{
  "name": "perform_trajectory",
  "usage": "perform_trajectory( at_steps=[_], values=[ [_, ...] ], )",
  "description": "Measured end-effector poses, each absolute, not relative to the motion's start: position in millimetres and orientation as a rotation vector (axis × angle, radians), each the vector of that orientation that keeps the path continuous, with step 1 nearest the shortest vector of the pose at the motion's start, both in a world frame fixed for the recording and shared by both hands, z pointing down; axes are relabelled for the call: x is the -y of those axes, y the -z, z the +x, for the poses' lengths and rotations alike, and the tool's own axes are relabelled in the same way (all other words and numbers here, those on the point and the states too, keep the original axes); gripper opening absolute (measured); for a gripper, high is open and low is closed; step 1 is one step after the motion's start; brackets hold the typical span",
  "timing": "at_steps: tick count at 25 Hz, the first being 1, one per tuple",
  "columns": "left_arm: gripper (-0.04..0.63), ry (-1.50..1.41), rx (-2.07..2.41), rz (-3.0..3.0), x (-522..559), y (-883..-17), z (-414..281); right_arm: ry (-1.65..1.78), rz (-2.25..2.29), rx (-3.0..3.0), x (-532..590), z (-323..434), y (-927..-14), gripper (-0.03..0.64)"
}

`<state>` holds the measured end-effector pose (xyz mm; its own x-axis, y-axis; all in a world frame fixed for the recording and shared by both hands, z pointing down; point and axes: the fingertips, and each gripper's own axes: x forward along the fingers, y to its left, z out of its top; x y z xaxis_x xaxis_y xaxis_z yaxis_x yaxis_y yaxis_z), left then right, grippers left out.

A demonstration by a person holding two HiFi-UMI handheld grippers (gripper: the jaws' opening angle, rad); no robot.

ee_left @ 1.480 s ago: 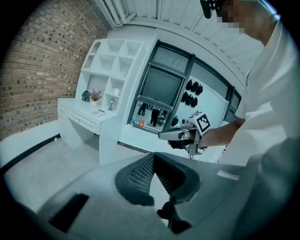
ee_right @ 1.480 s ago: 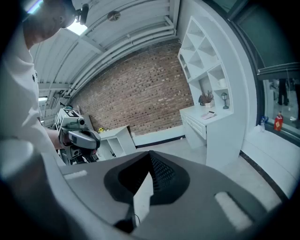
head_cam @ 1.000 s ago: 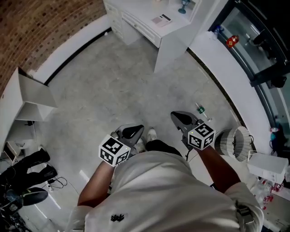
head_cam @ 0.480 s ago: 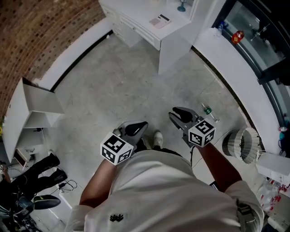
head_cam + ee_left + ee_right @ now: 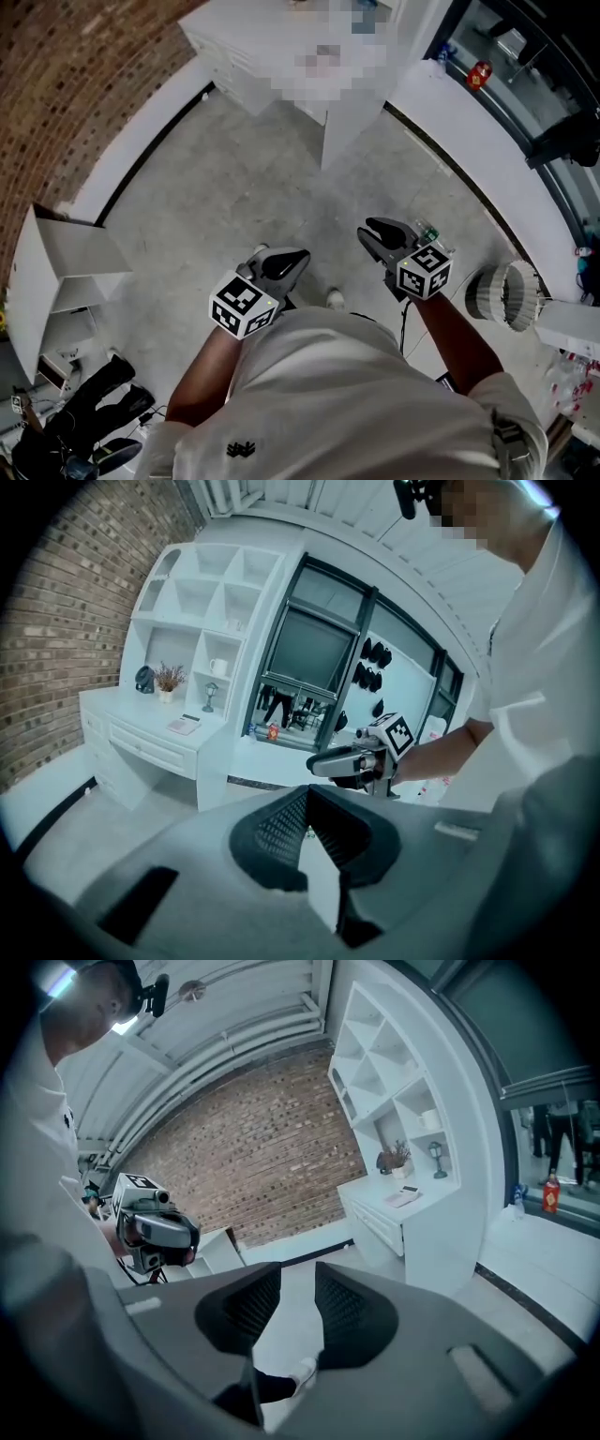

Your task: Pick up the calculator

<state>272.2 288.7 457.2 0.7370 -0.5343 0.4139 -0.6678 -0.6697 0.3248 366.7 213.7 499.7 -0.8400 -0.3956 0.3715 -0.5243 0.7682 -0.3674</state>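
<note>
The calculator [image 5: 184,725] lies flat on the top of a white desk [image 5: 141,738] across the room; the right gripper view shows the calculator [image 5: 405,1196] there too. In the head view a mosaic patch covers that desk top. My left gripper [image 5: 281,265] is held in the air over the concrete floor, far short of the desk, its jaws [image 5: 307,794] meeting at the tips with nothing between them. Beside it my right gripper [image 5: 382,234] is at the same height, its jaws [image 5: 298,1274] opening, a clear gap and nothing in it.
White shelving [image 5: 202,602] rises above the desk against a brick wall [image 5: 66,84]. A green bottle [image 5: 427,228] and a white ribbed shade [image 5: 502,295] lie on the floor at my right. An open white cabinet [image 5: 56,272] and dark gear [image 5: 84,412] are at left.
Both grippers have moved forward across the floor toward the desk as the person walks. The right gripper's jaws, shut a second ago, have parted. The left gripper's jaws look unchanged.
</note>
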Motion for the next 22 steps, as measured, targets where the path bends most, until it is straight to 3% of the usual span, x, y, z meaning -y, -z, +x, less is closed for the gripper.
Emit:
perform_trajectory(
  at_steps=[14, 22],
  values=[
    [0.006, -0.43, 0.721, 2.535, -186.4, -455.4, 62.1, -0.706, 0.978, 2.603, -100.9, 190.1, -489.3, 0.115],
    [0.006, -0.372, 0.706, 2.505, -136.7, -466.6, 31.0, -0.717, 1.031, 2.556, -53.5, 175.1, -496.5, 0.112]
  ],
)
